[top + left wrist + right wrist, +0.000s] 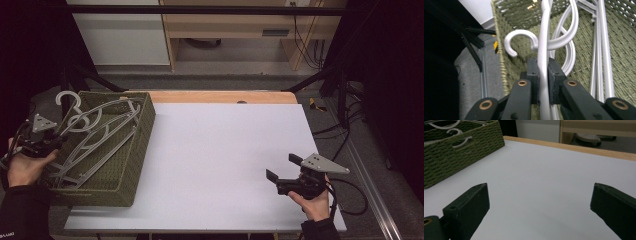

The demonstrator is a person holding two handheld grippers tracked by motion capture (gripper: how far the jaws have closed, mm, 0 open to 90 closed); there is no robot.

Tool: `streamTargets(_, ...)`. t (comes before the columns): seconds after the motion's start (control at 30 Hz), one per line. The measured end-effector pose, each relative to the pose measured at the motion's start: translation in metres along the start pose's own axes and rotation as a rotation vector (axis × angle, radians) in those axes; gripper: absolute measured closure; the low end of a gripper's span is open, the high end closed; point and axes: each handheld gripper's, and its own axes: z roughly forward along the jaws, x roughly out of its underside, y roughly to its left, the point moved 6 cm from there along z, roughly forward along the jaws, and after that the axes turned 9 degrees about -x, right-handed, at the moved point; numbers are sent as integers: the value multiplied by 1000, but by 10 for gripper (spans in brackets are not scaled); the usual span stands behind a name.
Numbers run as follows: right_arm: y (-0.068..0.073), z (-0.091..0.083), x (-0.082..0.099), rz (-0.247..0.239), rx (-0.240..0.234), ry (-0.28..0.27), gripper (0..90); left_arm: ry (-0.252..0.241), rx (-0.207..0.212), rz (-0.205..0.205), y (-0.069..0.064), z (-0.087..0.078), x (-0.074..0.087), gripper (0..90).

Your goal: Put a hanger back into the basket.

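Left gripper [543, 75] pinches a grey hanger [544, 45] in the woven basket [137, 150] at the table's left. Right gripper [539, 202] waits spread, near right. Nothing's out yet, seemingly.

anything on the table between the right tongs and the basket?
No. The high view shows bare white tabletop between the open right tongs and the green woven basket; the right gripper view shows that stretch bare too.
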Motion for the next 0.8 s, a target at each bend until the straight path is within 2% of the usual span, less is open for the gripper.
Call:
streamTargets(0.23, 1, 1, 0, -1, -1, 1, 26, 50, 63, -52, -12, 15, 12, 823)
streamTargets(0.4, 2, 2, -1, 6, -3, -3, 26, 77, 95, -92, -13, 19, 19, 821)
streamTargets(0.47, 2, 2, -1, 4, 0, -4, 26, 91, 83, -82, -14, 21, 21, 819)
streamTargets(0.6, 2, 1, -1, 5, 1, -6, 26, 134, 88, -75, -16, 25, 25, 809)
streamTargets(0.8, 2, 1, -1, 5, 2, -5, 26, 195, 88, -47, -20, 31, 30, 724)
